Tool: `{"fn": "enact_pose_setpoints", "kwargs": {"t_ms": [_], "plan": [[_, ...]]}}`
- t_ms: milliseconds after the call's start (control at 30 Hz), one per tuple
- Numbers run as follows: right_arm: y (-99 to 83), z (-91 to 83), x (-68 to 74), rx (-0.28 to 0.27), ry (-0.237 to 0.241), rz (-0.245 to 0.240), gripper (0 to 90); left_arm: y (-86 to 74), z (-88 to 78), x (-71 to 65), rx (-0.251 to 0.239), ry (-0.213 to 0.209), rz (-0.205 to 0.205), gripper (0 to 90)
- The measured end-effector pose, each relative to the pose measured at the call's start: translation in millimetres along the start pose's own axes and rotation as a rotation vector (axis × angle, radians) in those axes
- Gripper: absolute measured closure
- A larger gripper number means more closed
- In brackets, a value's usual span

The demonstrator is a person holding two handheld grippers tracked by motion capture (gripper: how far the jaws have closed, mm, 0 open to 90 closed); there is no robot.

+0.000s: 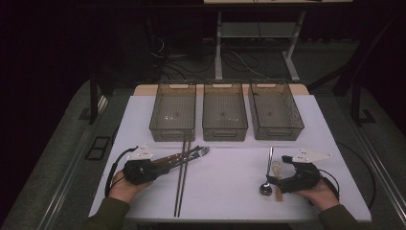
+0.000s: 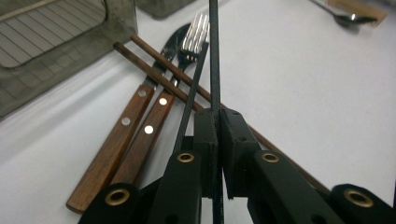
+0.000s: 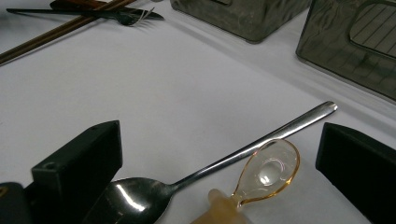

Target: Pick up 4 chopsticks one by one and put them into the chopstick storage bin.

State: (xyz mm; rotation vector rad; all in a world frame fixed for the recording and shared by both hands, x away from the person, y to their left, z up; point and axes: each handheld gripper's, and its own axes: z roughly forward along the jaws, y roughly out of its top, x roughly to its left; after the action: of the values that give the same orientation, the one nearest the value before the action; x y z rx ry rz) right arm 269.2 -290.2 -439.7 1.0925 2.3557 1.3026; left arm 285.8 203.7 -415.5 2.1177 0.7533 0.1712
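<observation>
Two thin black chopsticks [image 2: 214,56] are pinched in the left gripper [image 2: 218,126], whose jaws stand nearly closed with the sticks clamped between the pads. They jut out over the table [image 1: 230,191] near the left part of its front edge, one straight along the jaws and the other splayed off at a slight angle.

Such sticks are probably light, stiff and smooth (the splay suggests that the pair can scissor and slip in the grip). A hold nearer their middle, with both lying parallel across the pads, would likely steady them better than a pinch at one end.

Beneath them lie a pair of brown chopsticks [image 2: 154,63], crossing over a wood-handled knife [image 2: 116,140] and a fork [image 2: 196,30], all resting on the table.

Toward the right part of the front edge, the right gripper [image 3: 219,142] stands wide open, one jaw on either side of a steel spoon [image 3: 252,147] and a small amber spoon [image 3: 268,170] that lie touching. The steel one looks hard and slick and is best taken across its handle; the amber one may be brittle, so a gentle squeeze at its stem seems wiser.

Three mesh bins [image 1: 173,112] wait along the back edge.
</observation>
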Motion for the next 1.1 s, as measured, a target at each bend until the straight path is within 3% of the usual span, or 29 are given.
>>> {"fn": "enact_pose_setpoints", "kwargs": {"t_ms": [200,367,1100], "plan": [[-0.1,-0.6,0.6,-0.002,-0.005,0.005,0.2,6.0,-3.2,2.6,-0.036,0.001,-0.020,85.3],[-0.3,-1.5,0.0,-0.005,-0.007,0.010,0.2,10.1,-2.7,6.8,-0.036,0.017,-0.036,85.4],[-1.0,-0.8,-0.5,-0.009,-0.009,0.028,0.2,40.8,3.3,25.9,-0.070,0.081,-0.048,85.4]]}}
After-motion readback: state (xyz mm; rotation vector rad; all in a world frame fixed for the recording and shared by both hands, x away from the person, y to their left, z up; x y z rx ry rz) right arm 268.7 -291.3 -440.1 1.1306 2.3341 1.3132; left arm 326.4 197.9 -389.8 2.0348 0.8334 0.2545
